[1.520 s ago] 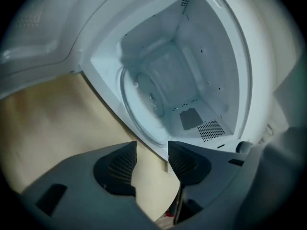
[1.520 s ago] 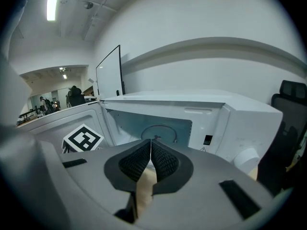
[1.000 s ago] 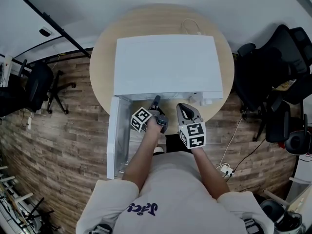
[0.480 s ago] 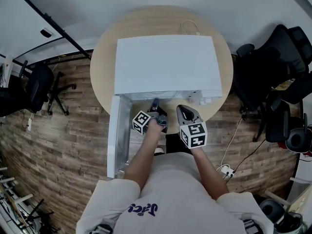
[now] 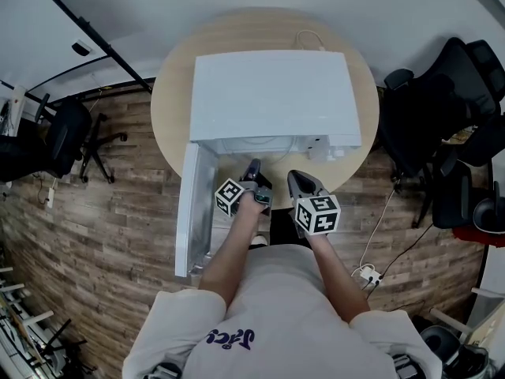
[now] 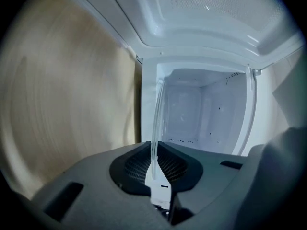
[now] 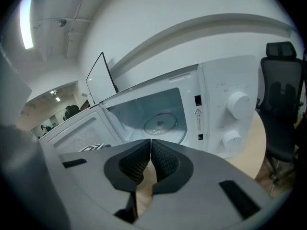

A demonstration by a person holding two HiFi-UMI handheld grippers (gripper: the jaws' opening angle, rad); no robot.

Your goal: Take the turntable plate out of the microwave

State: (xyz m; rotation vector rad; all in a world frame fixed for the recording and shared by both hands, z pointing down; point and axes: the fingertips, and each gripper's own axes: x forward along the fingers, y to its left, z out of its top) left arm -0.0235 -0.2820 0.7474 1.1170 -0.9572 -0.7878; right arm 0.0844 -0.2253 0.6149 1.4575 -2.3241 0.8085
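A white microwave (image 5: 272, 93) stands on a round wooden table (image 5: 170, 93), its door (image 5: 193, 212) swung open to the left. In the left gripper view the clear glass turntable plate (image 6: 157, 123) runs edge-on out of the cavity. My left gripper (image 6: 154, 176) is closing on it, and the pads press on its near rim. That left gripper (image 5: 252, 166) reaches into the microwave's mouth. In the right gripper view the plate (image 7: 160, 123) lies on the cavity floor. My right gripper (image 7: 151, 155) is shut and empty, held back in front of the opening (image 5: 297, 178).
Two control knobs (image 7: 237, 104) sit on the microwave's right panel. Black office chairs (image 5: 446, 109) stand right of the table, and another chair (image 5: 63, 140) stands left. A power strip (image 5: 364, 275) lies on the wood floor. A white cable (image 5: 308, 42) rests behind the microwave.
The right gripper has rolled and drawn slightly back toward me. The left gripper stays at the microwave's mouth with a small roll.
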